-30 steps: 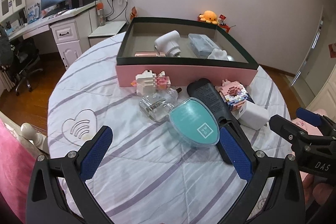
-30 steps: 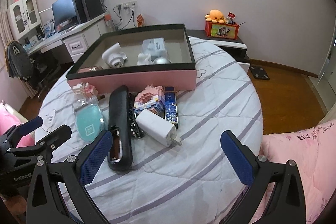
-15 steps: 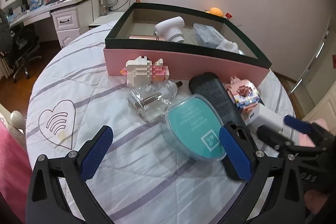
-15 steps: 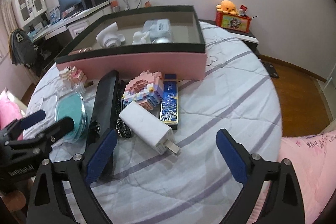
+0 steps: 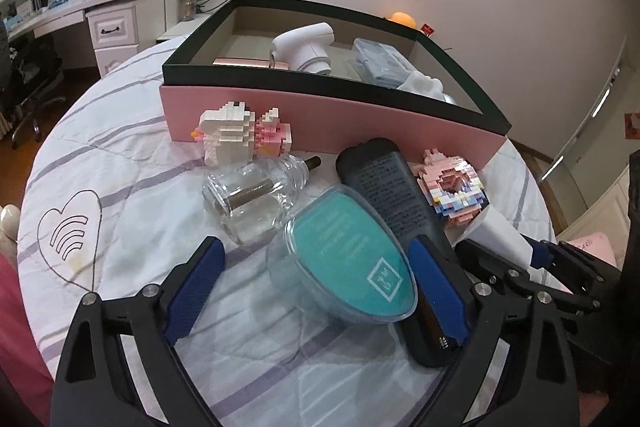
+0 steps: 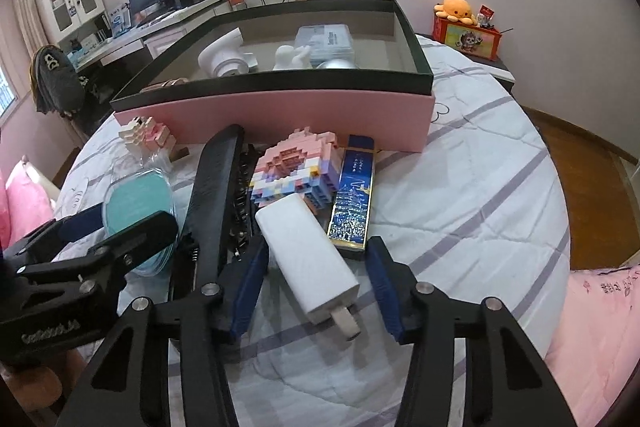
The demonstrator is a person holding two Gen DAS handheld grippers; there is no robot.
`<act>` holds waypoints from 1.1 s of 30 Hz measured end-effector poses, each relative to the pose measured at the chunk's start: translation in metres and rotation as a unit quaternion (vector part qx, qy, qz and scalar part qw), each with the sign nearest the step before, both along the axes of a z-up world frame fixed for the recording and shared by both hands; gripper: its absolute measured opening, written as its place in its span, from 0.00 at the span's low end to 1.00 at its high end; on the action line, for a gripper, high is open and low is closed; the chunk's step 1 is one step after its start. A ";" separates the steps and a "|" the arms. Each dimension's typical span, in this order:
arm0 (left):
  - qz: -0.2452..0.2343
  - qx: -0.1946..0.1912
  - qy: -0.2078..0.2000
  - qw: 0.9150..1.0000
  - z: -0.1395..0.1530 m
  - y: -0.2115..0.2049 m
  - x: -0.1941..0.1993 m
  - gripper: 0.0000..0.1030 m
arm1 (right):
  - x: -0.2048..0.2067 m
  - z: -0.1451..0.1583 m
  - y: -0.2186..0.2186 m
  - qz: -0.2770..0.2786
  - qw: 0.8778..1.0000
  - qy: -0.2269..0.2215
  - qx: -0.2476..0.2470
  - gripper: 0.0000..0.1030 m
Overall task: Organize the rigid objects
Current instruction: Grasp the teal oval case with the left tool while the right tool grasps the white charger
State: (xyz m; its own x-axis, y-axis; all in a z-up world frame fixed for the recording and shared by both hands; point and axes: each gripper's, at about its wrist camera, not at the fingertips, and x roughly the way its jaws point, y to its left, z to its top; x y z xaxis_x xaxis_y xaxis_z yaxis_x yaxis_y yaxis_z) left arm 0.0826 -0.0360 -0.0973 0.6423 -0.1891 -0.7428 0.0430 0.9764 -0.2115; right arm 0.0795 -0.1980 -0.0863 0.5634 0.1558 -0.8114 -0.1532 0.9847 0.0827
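I have both grippers down among the loose things in front of the pink box (image 6: 280, 115), and both are closing. My right gripper (image 6: 316, 287) straddles the white charger (image 6: 306, 253), which lies flat on the striped bedcover (image 6: 460, 227) between the blue pads. Its long axis runs from far left to near right, plug end toward me, so it sits slightly skewed to the line of the fingers. The pads have not met its sides yet; a gap shows on each side, wider on the right. My left gripper (image 5: 316, 287) frames the teal oval case (image 5: 348, 255), whose long axis also slants away to the left. The right pad is just beside the case's edge, with the dark remote (image 5: 396, 195) on that pad's other side, while the left pad stands well apart, so that hand holds nothing either. I judge the charger the closer catch, needing only the squeeze.
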 end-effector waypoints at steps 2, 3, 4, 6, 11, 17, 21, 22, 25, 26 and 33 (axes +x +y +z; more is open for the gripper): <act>-0.004 -0.003 -0.002 1.000 0.000 -0.001 0.001 0.81 | 0.000 0.000 0.000 0.001 1.000 0.000 0.000 0.49; -0.009 -0.009 -0.003 1.000 0.001 0.001 0.000 0.78 | 0.000 0.000 0.000 0.001 1.000 0.002 0.002 0.48; -0.012 -0.011 -0.005 1.000 0.001 0.002 -0.002 0.77 | 0.000 0.000 0.000 0.001 1.000 0.001 0.003 0.48; -0.023 -0.016 -0.010 1.000 0.002 0.005 -0.006 0.72 | -0.001 0.001 0.000 0.000 1.000 0.000 0.002 0.47; -0.036 -0.033 -0.011 0.999 0.004 0.012 -0.010 0.69 | -0.003 0.003 0.002 -0.003 1.000 -0.002 0.002 0.46; -0.048 -0.034 -0.021 0.998 0.014 0.019 -0.013 0.48 | -0.008 0.004 0.005 0.001 1.000 0.001 0.006 0.36; -0.063 -0.010 0.003 0.998 0.010 0.009 -0.010 0.77 | -0.008 0.003 0.007 0.000 1.000 0.004 0.000 0.35; -0.061 -0.007 0.008 0.998 0.006 0.007 -0.011 0.84 | -0.008 0.004 0.007 0.000 1.000 0.004 0.000 0.35; -0.055 0.010 0.011 0.998 -0.008 0.000 -0.015 0.97 | -0.007 0.004 0.008 0.001 1.000 0.003 -0.006 0.35; -0.053 0.012 0.001 0.999 -0.008 0.000 -0.017 0.97 | -0.007 0.004 0.008 0.000 1.000 0.002 -0.008 0.35; -0.053 -0.015 -0.001 0.998 -0.004 0.009 -0.010 0.75 | -0.005 0.003 0.008 0.004 1.000 0.003 -0.006 0.25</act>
